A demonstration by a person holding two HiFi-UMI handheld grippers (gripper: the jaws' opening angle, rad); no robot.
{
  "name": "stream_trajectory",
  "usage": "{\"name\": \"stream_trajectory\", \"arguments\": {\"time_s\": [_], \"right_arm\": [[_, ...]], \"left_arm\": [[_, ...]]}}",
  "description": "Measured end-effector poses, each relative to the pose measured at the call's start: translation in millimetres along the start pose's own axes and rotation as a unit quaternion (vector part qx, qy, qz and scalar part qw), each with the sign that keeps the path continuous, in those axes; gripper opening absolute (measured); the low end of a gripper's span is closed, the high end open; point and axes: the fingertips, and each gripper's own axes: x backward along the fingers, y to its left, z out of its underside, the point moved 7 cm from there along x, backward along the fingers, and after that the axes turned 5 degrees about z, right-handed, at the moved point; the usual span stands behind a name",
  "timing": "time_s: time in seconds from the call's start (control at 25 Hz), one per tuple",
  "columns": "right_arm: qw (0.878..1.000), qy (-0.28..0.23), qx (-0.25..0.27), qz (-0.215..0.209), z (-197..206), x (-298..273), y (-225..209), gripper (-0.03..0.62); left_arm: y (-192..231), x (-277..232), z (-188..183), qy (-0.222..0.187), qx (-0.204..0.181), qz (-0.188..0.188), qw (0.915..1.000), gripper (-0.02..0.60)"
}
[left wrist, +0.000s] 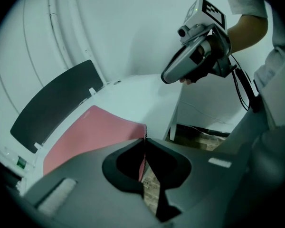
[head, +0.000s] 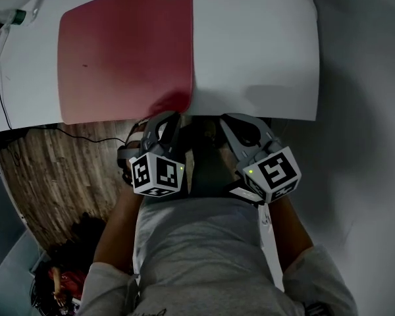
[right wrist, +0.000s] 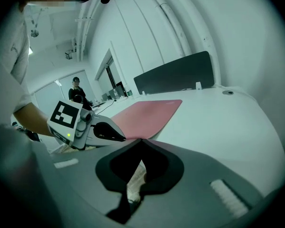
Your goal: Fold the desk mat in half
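Note:
A red desk mat (head: 125,51) lies flat on the left half of the white table (head: 257,45). My left gripper (head: 174,114) is at the mat's near right corner, by the table's front edge. In the left gripper view its jaws (left wrist: 145,139) are shut on the mat (left wrist: 95,132), whose thin red edge shows between them. My right gripper (head: 232,118) hovers at the front edge just right of that corner, apart from the mat. Its jaws (right wrist: 141,139) meet at the tips with nothing seen between them. The mat (right wrist: 149,113) stretches away from it, and the left gripper (right wrist: 122,138) is at its left.
A dark partition panel (left wrist: 57,103) stands along the table's far edge. A black cable (head: 0,97) runs down off the table's left side onto the wooden floor (head: 59,163). Bare white tabletop lies right of the mat. A person (right wrist: 76,87) stands far off.

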Motion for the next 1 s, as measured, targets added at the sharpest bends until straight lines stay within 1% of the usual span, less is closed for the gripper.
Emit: {"name": "stream_trajectory", "arguments": {"time_s": [0.12,0.28,0.44,0.52,0.6,0.72,0.8,1.0], "right_arm": [[1.000,0.001,0.007,0.004,-5,-2,3,0.006],[1.000,-0.002,0.001,0.016,-11,-5,12,0.006],[0.999,-0.005,-0.007,0.040,-14,-12,24,0.007],[0.999,-0.004,-0.011,0.052,-15,-18,32,0.007],[0.998,-0.004,-0.012,0.061,-17,-26,43,0.008],[0.998,-0.005,-0.013,0.068,-22,-40,60,0.007],[0.997,-0.007,-0.012,0.074,-26,-48,69,0.008],[0.997,-0.010,-0.007,0.082,-43,-70,90,0.007]], "left_arm": [[4,8,0,-0.013,0.017,-0.008,0.9997,0.034],[17,25,1,-0.041,0.039,-0.005,0.9984,0.034],[34,42,8,-0.063,0.032,-0.009,0.9975,0.034],[48,53,16,-0.074,0.030,-0.012,0.9967,0.034],[62,65,27,-0.085,0.038,-0.014,0.9955,0.034],[81,82,43,-0.111,0.081,-0.010,0.9904,0.034],[93,91,52,-0.121,0.099,-0.011,0.9877,0.034],[114,107,76,-0.124,0.097,-0.015,0.9875,0.034]]}}
